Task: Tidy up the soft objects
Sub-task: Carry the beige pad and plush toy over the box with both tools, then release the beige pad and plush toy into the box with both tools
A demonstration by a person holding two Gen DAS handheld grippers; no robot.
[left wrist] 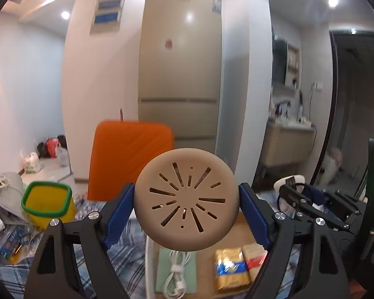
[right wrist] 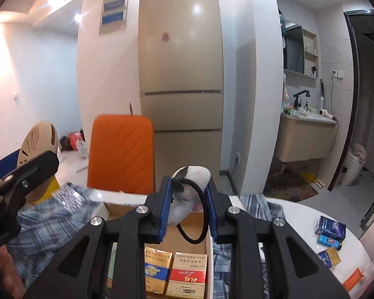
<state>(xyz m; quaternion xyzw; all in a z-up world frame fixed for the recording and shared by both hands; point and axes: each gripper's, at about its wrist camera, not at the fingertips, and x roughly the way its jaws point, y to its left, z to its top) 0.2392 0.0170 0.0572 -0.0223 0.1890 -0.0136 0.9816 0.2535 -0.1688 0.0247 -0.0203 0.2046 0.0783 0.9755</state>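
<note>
The round tan disc (left wrist: pixel 186 200) looks like smooth matt rubber or soft plastic, cut with slits. The blue pads (left wrist: pixel 118 215) are ribbed and rough. The grey pouch (right wrist: pixel 190 194) seems fuzzy cloth. The fridge (right wrist: pixel 180 57) is glossy, the checked cloth (right wrist: pixel 45 226) soft, the packets (right wrist: pixel 187 276) shiny paper.

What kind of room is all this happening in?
Most likely a small lived-in flat: a tall fridge stands by the wall, a bathroom sink with a mirror opens off to the right, and an orange chair sits at a cluttered table.
</note>
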